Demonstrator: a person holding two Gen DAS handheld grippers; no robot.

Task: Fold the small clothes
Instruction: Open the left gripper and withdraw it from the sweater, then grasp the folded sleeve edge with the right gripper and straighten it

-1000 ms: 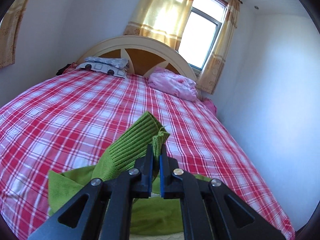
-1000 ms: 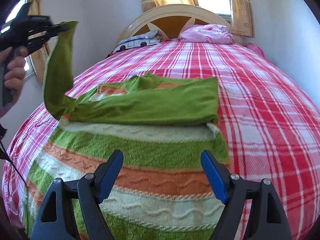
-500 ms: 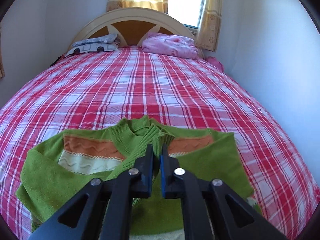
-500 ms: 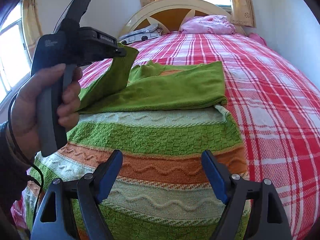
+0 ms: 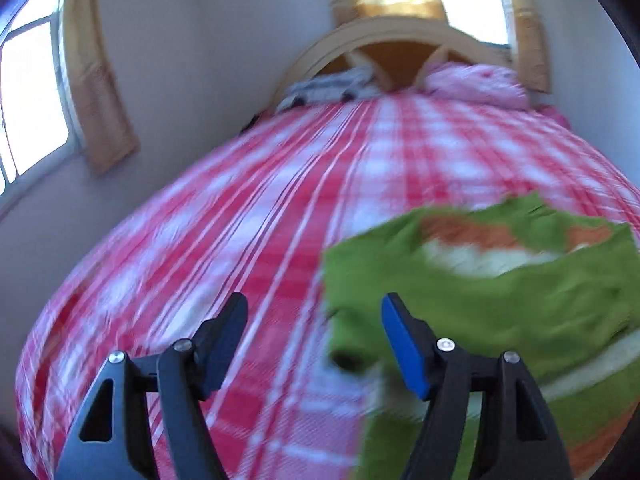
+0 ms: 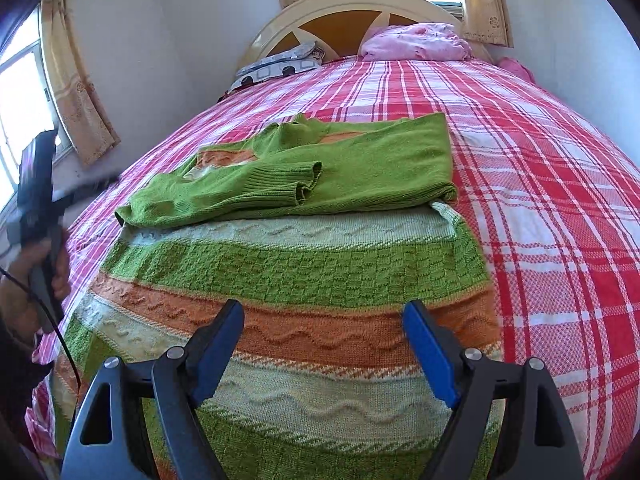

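Note:
A green, orange and pale striped knit sweater (image 6: 280, 280) lies flat on the red plaid bed (image 6: 560, 200). Both green sleeves (image 6: 280, 184) are folded across its chest. My right gripper (image 6: 324, 348) is open and empty, just above the sweater's lower stripes. My left gripper (image 5: 314, 344) is open and empty, over the plaid sheet at the sweater's (image 5: 500, 300) left edge; that view is blurred. In the right wrist view the left gripper's body and the hand on it (image 6: 40, 216) show at the far left, off the sweater.
A curved headboard (image 6: 352, 12) stands at the far end with a patterned pillow (image 6: 280, 66) and a pink bundle (image 6: 416, 42). White walls flank the bed. Curtained windows (image 6: 76, 92) are on the left and behind the headboard.
My left gripper has opened, let go of the green sleeve, and swung left off the sweater. The sleeve now lies across the chest. The right gripper has barely moved.

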